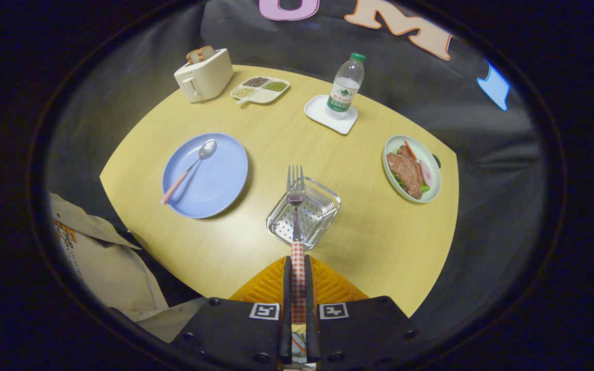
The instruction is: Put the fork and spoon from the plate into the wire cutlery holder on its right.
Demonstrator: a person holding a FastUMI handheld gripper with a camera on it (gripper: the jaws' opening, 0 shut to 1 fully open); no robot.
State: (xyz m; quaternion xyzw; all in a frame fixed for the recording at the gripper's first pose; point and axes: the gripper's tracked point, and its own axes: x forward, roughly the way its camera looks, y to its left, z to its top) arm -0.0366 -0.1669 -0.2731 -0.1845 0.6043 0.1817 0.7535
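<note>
Checked red-and-white handle clamped between the jaws, the fork points forward with its tines over the wire cutlery holder on the desk, held lengthwise, I judge, so it can be lowered in. Gripper sits high above. On the blue plate to the holder's left, the spoon waits untouched.

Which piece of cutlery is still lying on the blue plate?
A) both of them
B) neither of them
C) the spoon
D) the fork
C: the spoon lies alone on the blue plate, while the gripper is shut on the fork by its checked handle, holding it out over the wire cutlery holder.
</note>
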